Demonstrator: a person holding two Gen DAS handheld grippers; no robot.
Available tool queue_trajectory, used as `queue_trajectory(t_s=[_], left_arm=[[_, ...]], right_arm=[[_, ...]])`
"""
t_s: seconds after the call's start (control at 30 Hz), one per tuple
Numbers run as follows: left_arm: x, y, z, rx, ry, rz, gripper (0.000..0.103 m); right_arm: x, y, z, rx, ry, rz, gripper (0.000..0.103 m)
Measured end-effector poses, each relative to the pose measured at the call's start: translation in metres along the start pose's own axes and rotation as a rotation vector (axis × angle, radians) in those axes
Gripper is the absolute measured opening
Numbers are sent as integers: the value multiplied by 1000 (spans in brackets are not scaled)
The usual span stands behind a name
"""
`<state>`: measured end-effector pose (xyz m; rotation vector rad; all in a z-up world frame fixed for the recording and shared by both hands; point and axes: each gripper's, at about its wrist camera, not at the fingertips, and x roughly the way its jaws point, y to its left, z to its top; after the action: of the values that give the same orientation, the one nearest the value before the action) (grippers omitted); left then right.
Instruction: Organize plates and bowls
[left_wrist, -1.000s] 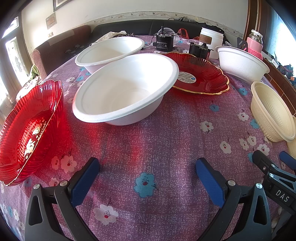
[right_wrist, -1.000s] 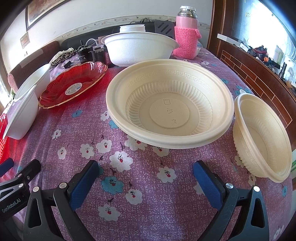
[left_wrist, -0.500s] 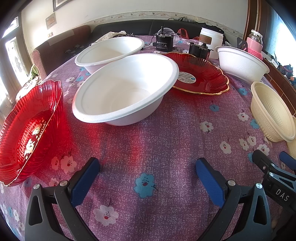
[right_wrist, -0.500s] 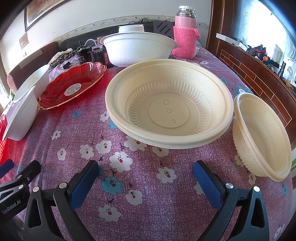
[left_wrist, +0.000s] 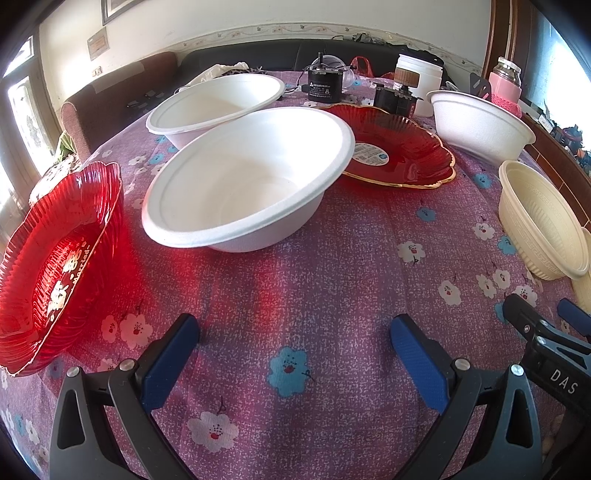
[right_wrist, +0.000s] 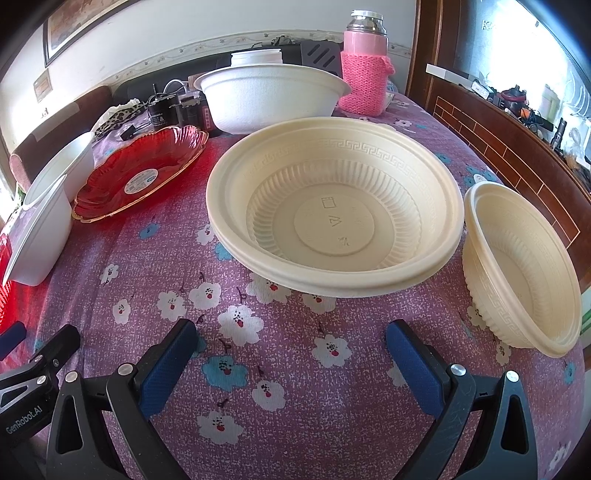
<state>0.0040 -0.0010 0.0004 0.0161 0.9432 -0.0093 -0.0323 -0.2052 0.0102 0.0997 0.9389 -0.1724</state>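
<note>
In the left wrist view my left gripper (left_wrist: 295, 339) stands open over the purple floral cloth, short of a white foam bowl (left_wrist: 247, 177). A second white bowl (left_wrist: 218, 103) sits behind it. A red ribbed plate (left_wrist: 55, 258) lies at the left, and a gold-rimmed red plate (left_wrist: 395, 151) at the back right. In the right wrist view my right gripper (right_wrist: 291, 341) is open, empty, just short of a large cream bowl (right_wrist: 332, 206). A smaller cream bowl (right_wrist: 517, 266) stands to its right, a third white bowl (right_wrist: 269, 96) behind.
A pink knit-covered flask (right_wrist: 365, 62), a white jar (left_wrist: 417, 85) and small black devices (left_wrist: 325, 85) stand at the table's far end. A sofa (left_wrist: 122, 96) runs behind the table. A wooden ledge (right_wrist: 509, 140) borders the right side.
</note>
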Motion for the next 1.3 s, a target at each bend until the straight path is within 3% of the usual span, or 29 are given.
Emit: queue_trajectory(t_s=[0.17, 0.4, 0.5, 0.67, 0.73, 0.9, 1.0, 1.1, 1.17, 1.3], left_arm=[[1, 0, 0, 5, 4, -6, 103], [-3, 2, -3, 66, 43, -43, 103], [-6, -2, -6, 59, 43, -13, 103], [-14, 3, -13, 62, 76, -62, 103], [-33, 11, -17, 33, 23, -98, 103], [-97, 28, -21, 11, -214, -76, 103], [-141, 41, -23, -13, -351, -59, 103], [-175, 55, -17, -40, -464, -15, 103], [-193, 64, -16, -51, -496, -7, 103], [-213, 74, -14, -61, -507, 11, 103]], right_arm=[[0, -1, 0, 16, 4, 0, 102], [0, 4, 3, 47, 98, -37, 102], [-2, 3, 0, 31, 79, -28, 102], [-15, 0, -13, 42, 57, 4, 102], [-26, -2, -20, 58, 33, 20, 102], [-64, 1, -30, 57, -59, 47, 102], [-96, 6, -33, 47, -162, 58, 102], [-136, 16, -38, 22, -320, 34, 102], [-164, 25, -43, 10, -453, 15, 103], [-197, 40, -42, 5, -544, 24, 103]])
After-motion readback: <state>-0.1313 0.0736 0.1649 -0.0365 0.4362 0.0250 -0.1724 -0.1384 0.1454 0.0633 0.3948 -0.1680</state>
